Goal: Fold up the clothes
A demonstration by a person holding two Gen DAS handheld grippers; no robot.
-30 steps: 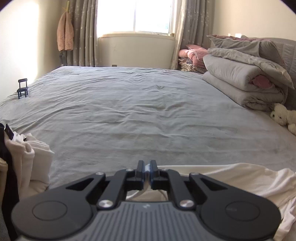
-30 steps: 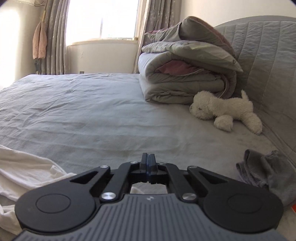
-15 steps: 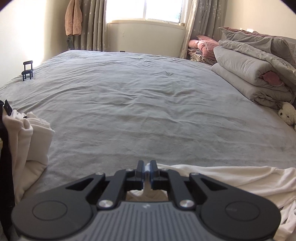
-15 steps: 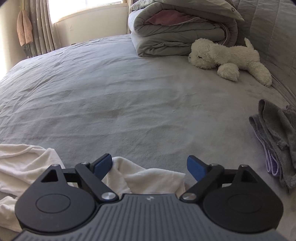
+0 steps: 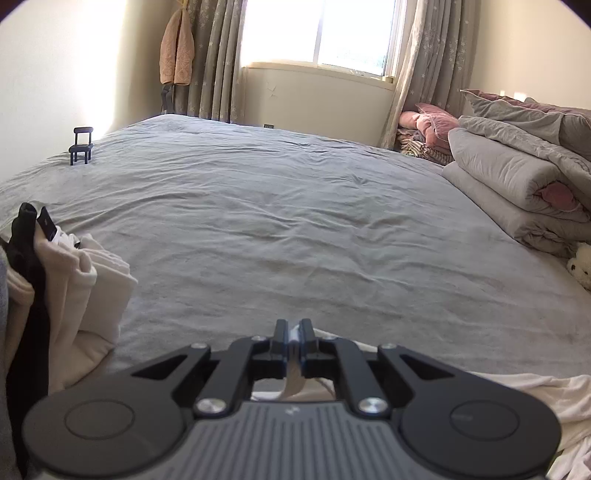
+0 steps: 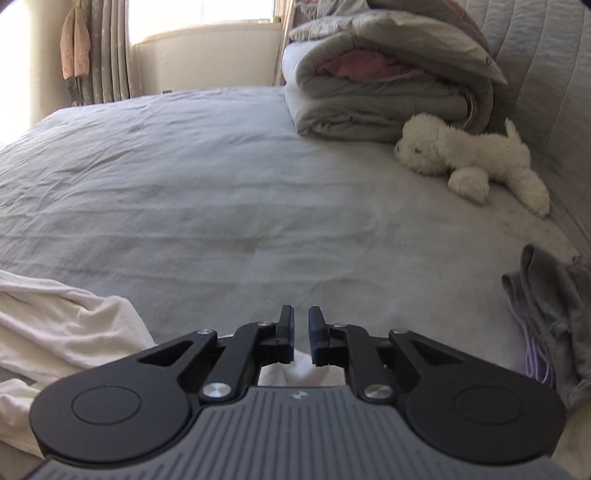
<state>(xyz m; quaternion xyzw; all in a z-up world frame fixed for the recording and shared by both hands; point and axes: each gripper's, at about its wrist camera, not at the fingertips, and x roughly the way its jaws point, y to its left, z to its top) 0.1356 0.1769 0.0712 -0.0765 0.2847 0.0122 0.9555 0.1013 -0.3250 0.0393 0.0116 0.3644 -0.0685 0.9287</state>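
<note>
Nearest, the left gripper (image 5: 294,328) is pinched tight on a strip of the white garment (image 5: 517,391), the cloth showing pale between its pads; the right gripper (image 6: 301,332) has just been closing, its jaws now narrow with a slim gap at the tips, and a peak of the same garment (image 6: 66,325) stands between them lower down; whether the pads press on it yet I cannot tell.

The garment lies rumpled along the near edge of the bed (image 5: 295,221), its long axis running side to side, from under the left gripper across to the right one; so each hand has an end of it, and the cloth sits below and just behind both sets of fingers, with bare sheet ahead. To my eye the coming move turns on that: once the right grip is sure, the two can draw the cloth out forward onto the open sheet.

Beside the left gripper stands a pile of cream and black clothes (image 5: 66,288); off to the right a grey cloth (image 6: 546,306) lies crumpled; farther on, a white plush dog (image 6: 472,158) rests against the folded duvets (image 6: 369,92); a tiny black chair (image 5: 82,144) sits at the far left edge; beyond, the window (image 5: 317,33) and curtains.
</note>
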